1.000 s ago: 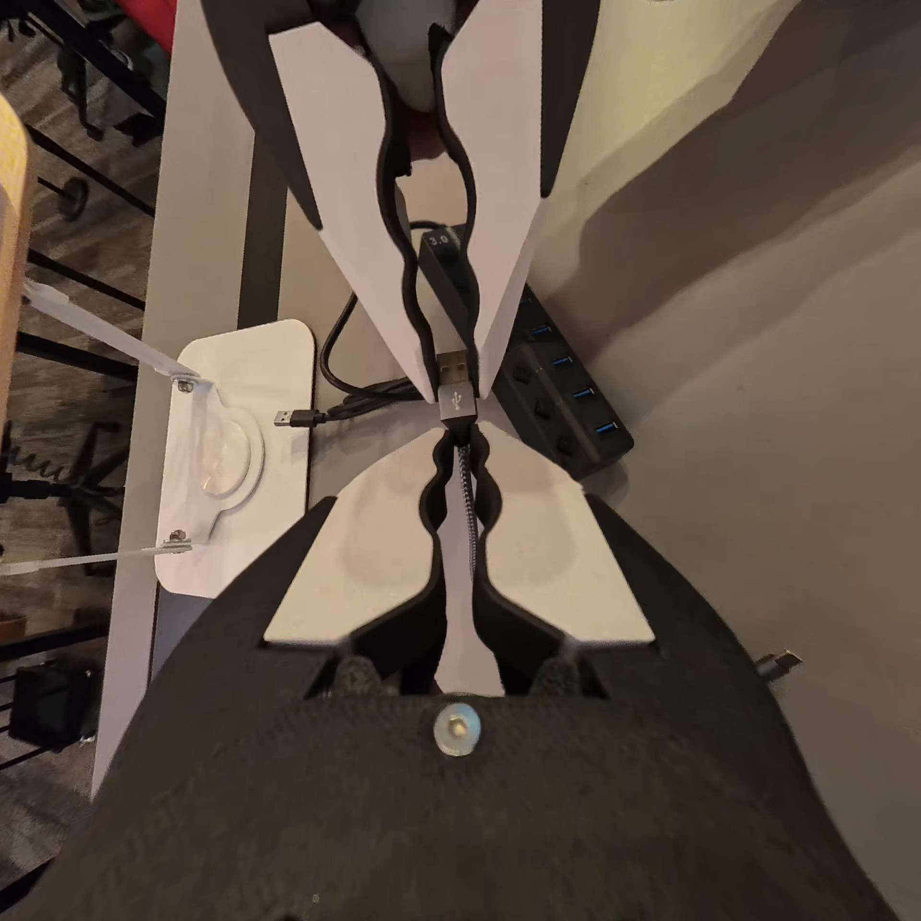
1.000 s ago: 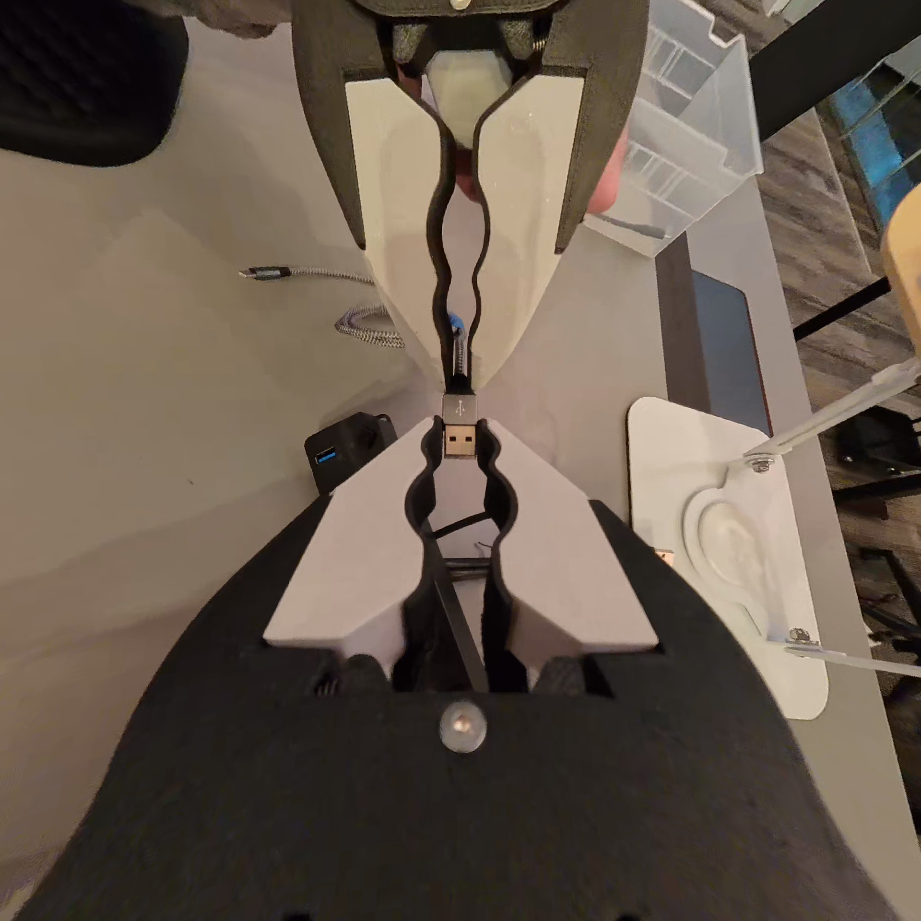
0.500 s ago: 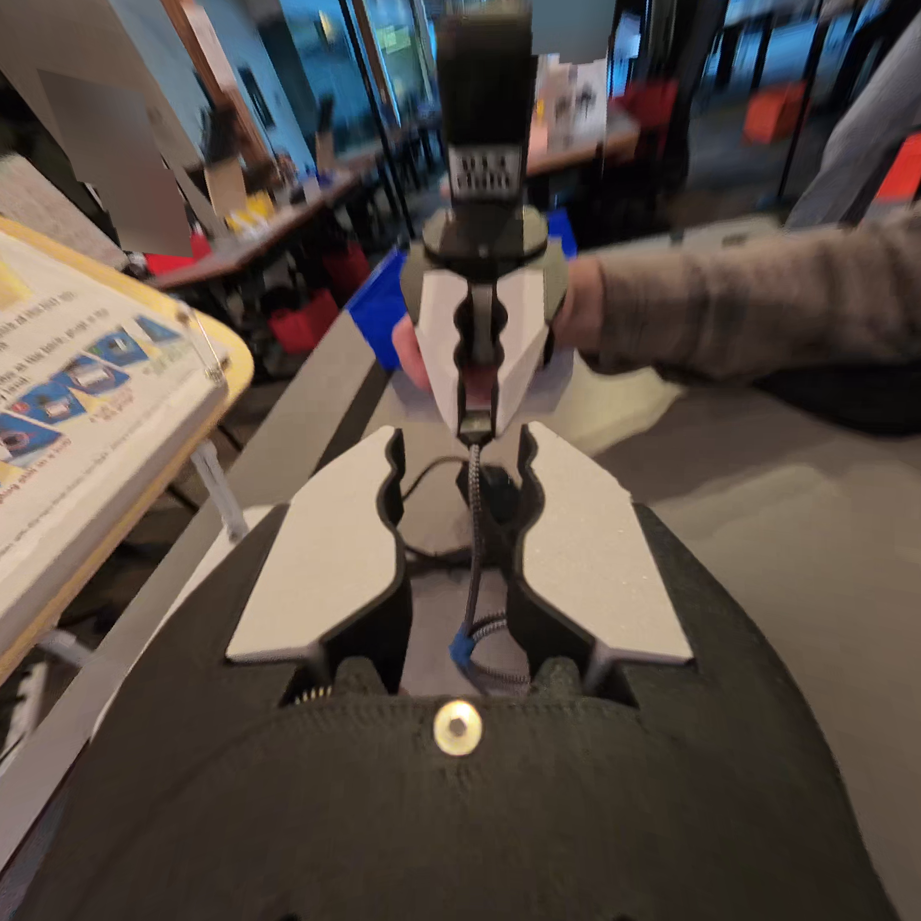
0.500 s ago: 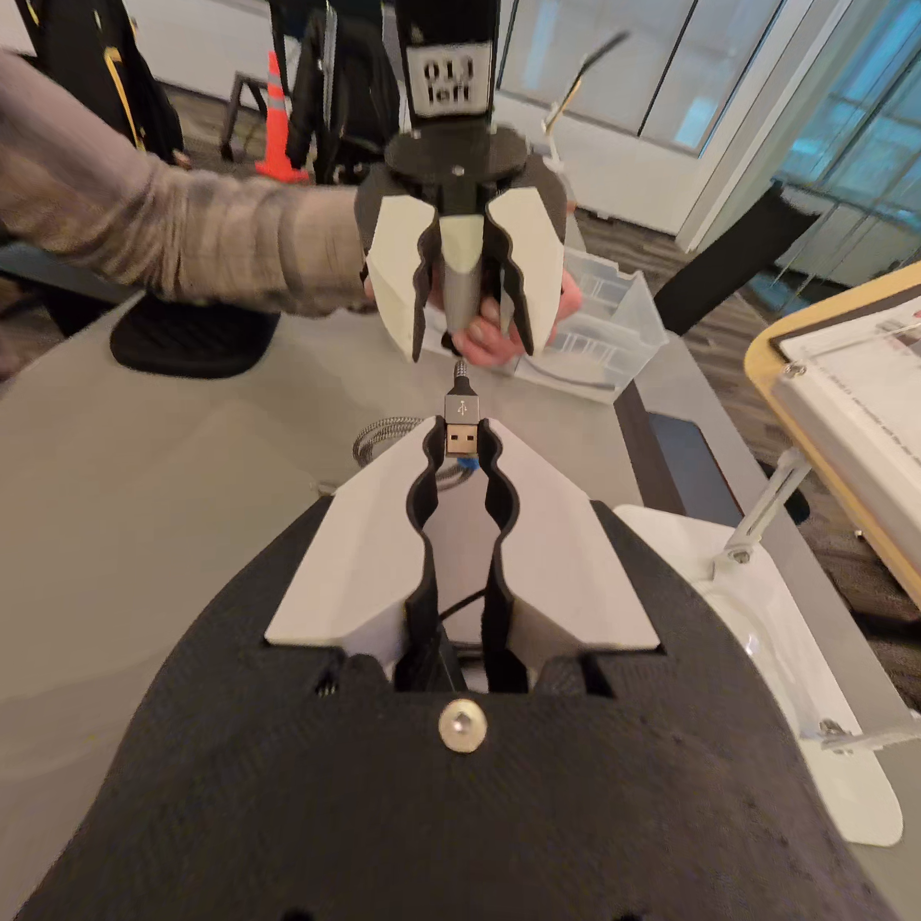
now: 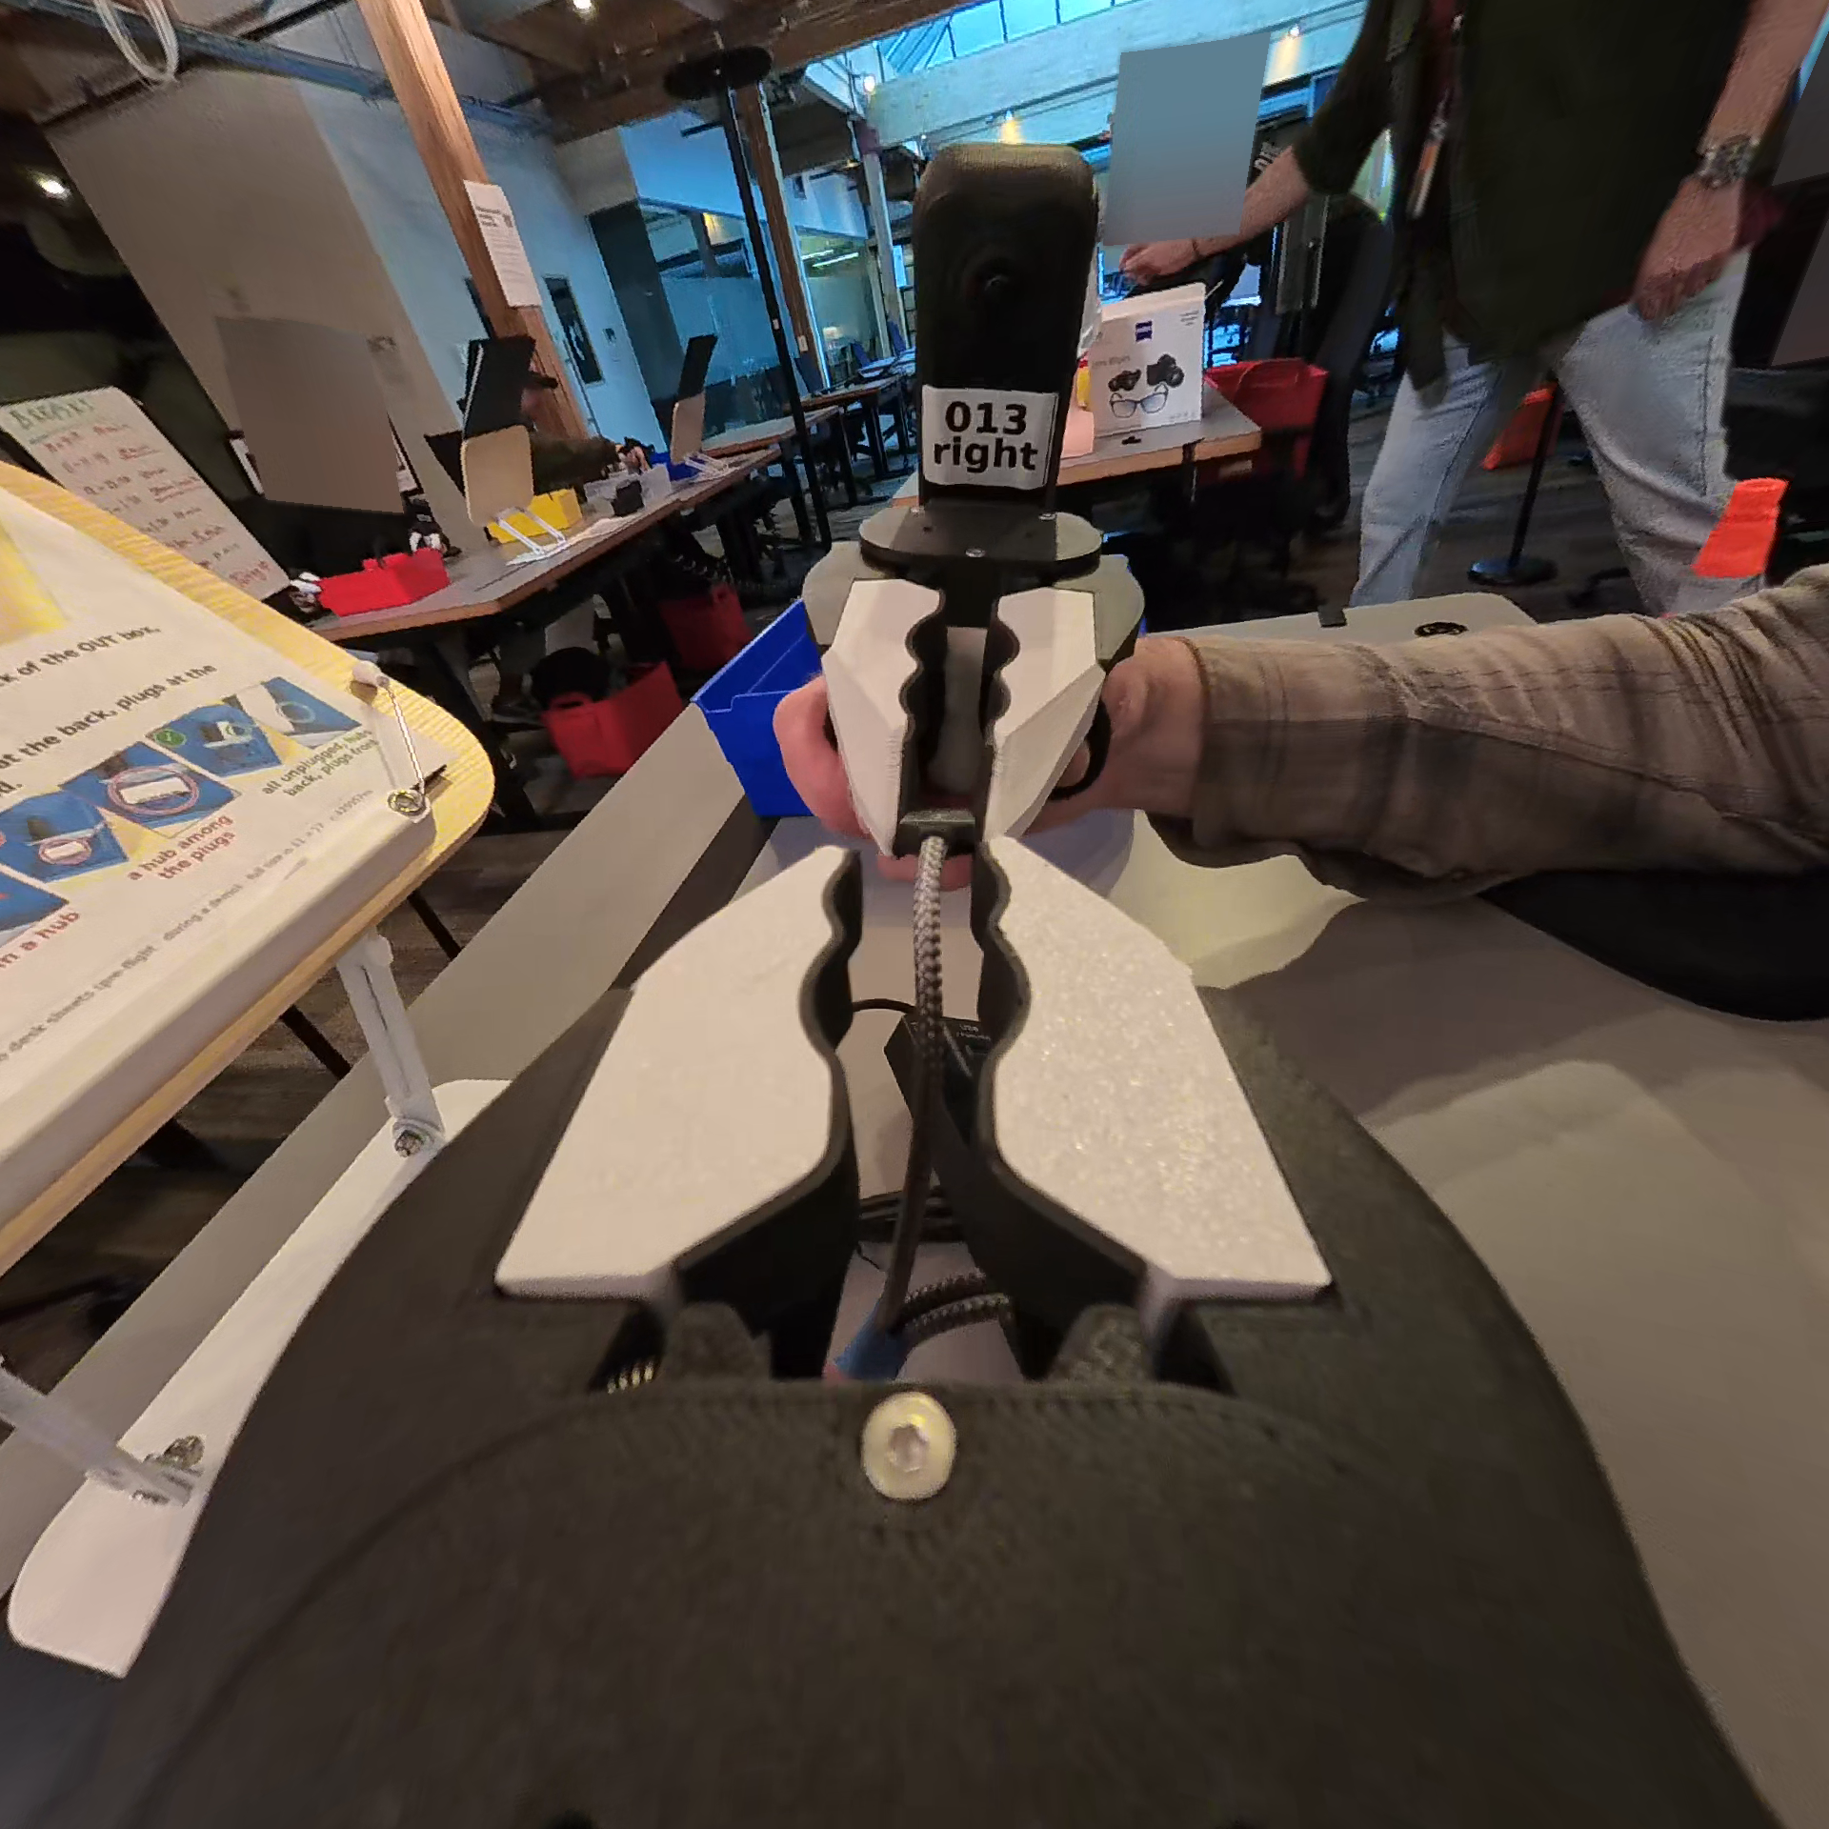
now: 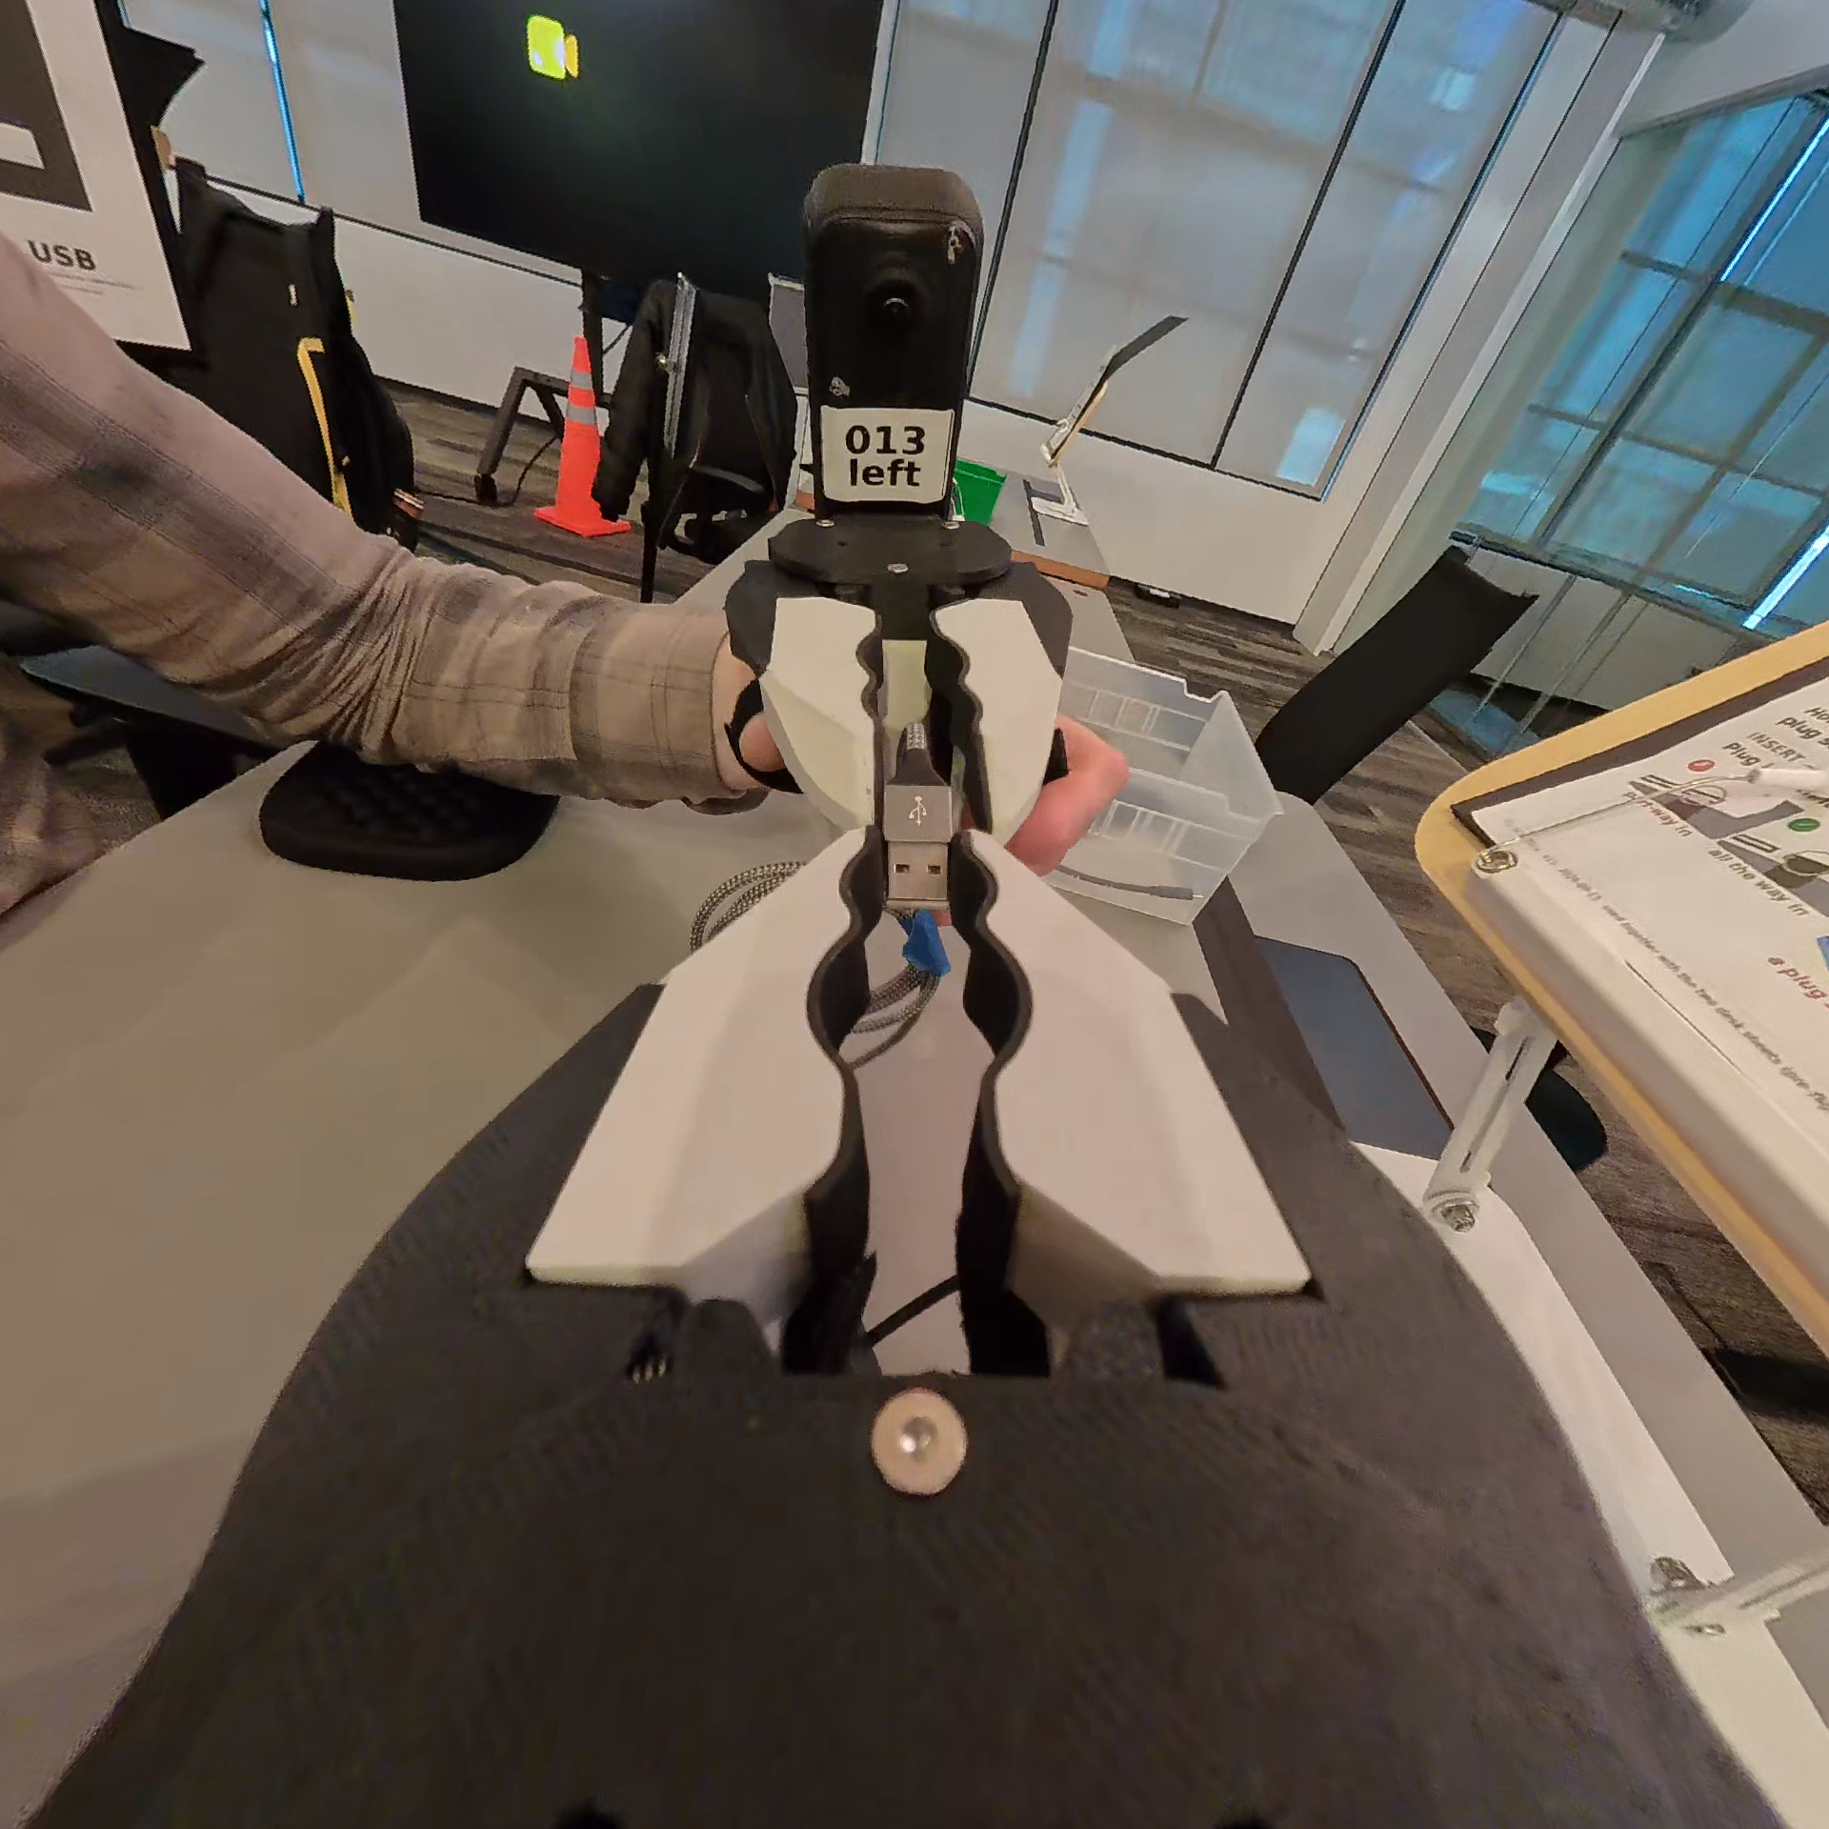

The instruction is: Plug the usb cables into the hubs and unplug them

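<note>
Left wrist view, from the left edge: a yellow-rimmed instruction board (image 5: 198, 792) stands tilted on a clear stand, its white base plate (image 5: 297, 1336) lying on the grey tabletop (image 5: 1534, 1138). Farther back and toward the middle is a blue bin (image 5: 762, 722). At centre, the left hand-held gripper (image 5: 920, 891) has its white fingers spread, and the braided USB cable (image 5: 925, 950) runs up the gap without either finger pressing it. A black hub (image 5: 955, 1054) lies on the tabletop below, seen partly between those fingers. Just beyond, the right hand-held gripper (image 5: 938, 821) points back at the camera with its tips pinched on the cable's dark USB plug (image 5: 935, 819). A hand (image 5: 821, 752) grips its handle, and a plaid sleeve (image 5: 1485, 742) stretches off to the right.

Right wrist view, from the left: the other plaid sleeve reaches in above a black pad (image 6: 396, 821) on the tabletop. At centre, the right hand-held gripper's tips squeeze the plug's metal end, held off the tabletop and well clear of any port. The plug's grey shell sits between the spread fingers of the left hand-held gripper. A blue tie (image 6: 920, 940) wraps the coiled cable below. Right of these are a clear plastic bin (image 6: 1168, 772) and a second instruction board (image 6: 1683, 891).
</note>
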Available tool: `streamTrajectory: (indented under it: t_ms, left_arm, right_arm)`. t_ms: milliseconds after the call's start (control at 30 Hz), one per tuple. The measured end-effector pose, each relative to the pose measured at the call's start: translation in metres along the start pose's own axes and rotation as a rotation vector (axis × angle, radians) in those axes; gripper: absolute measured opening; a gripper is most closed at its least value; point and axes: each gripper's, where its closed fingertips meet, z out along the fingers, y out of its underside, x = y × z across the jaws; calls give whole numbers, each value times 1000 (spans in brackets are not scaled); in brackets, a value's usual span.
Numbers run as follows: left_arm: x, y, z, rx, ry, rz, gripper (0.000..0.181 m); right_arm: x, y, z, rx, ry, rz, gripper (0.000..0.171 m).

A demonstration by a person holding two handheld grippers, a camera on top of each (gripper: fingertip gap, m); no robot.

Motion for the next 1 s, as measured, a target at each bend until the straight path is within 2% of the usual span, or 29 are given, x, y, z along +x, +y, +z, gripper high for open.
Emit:
streamTrajectory:
  t_ms: [233,367,1000]
  left_arm:
    - [5,-5,1,34,18,-22,21]
    - [6,-6,1,36,20,-21,14]
    - [9,-14,3,91,0,9,14]
  right_arm:
    - [-2,-2,-1,2,-6,-8,11]
    - [-2,-1,-2,-8,-6,-14,11]
    - [-4,-8,-3,26,-24,-2,11]
